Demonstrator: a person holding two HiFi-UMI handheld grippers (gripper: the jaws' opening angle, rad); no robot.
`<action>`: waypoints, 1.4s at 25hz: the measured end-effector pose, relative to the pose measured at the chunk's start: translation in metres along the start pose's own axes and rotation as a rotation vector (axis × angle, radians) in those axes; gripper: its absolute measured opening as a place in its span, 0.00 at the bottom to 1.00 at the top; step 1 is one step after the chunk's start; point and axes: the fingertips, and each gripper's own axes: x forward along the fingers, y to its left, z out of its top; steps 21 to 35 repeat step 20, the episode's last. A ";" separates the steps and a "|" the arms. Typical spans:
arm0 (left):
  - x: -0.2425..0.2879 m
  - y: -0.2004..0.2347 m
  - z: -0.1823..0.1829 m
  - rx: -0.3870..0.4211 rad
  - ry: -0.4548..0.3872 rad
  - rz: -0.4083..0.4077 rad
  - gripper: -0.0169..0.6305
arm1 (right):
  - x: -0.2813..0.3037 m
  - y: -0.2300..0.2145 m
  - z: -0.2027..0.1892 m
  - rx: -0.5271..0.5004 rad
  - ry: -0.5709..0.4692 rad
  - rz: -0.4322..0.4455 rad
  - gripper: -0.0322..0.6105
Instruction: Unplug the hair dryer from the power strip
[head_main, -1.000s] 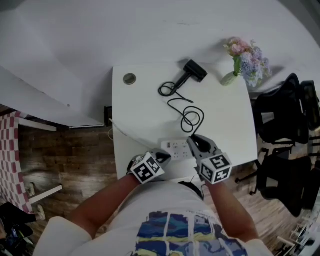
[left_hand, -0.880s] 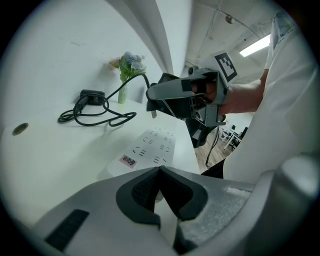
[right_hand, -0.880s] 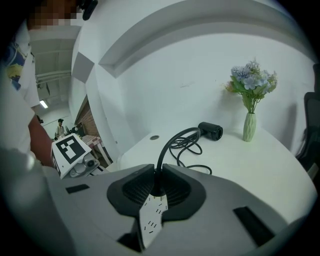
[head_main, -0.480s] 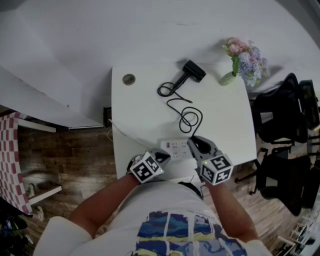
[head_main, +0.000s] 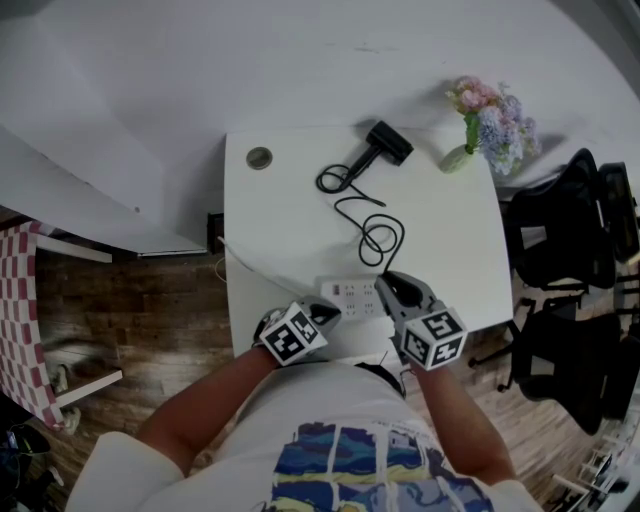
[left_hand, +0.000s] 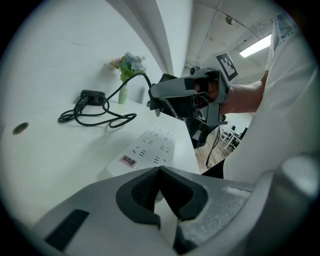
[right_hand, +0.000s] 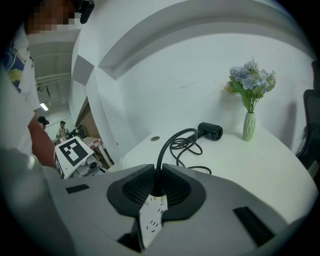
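- Two tongs meet at the near edge of the white bench (head_main: 280, 220). The left tongs (head_main: 330, 312) are pressed together, with their tips at the left end of the power strip (head_main: 355, 297).
- The right tongs (head_main: 385, 283) pinch the black plug (right_hand: 157, 185) over the strip's right end.
- The cord (head_main: 370, 225) loops away from the plug to the hair dryer (head_main: 388, 142), which lies at the far edge near a vase of flowers (head_main: 490, 120).

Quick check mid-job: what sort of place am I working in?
Probably an office or lab: black office chairs beside the white rectangular table, brown wood-plank floor, more desks under ceiling strip lights beyond.
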 end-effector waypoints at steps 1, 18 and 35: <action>0.000 0.000 0.000 0.000 0.001 0.000 0.03 | 0.000 0.000 -0.001 0.001 -0.001 0.000 0.12; 0.000 0.000 0.000 -0.005 0.000 0.002 0.03 | 0.000 -0.002 -0.004 0.010 0.000 0.010 0.12; 0.000 0.000 0.001 -0.006 0.000 0.003 0.03 | -0.001 -0.002 -0.004 0.013 0.000 0.010 0.12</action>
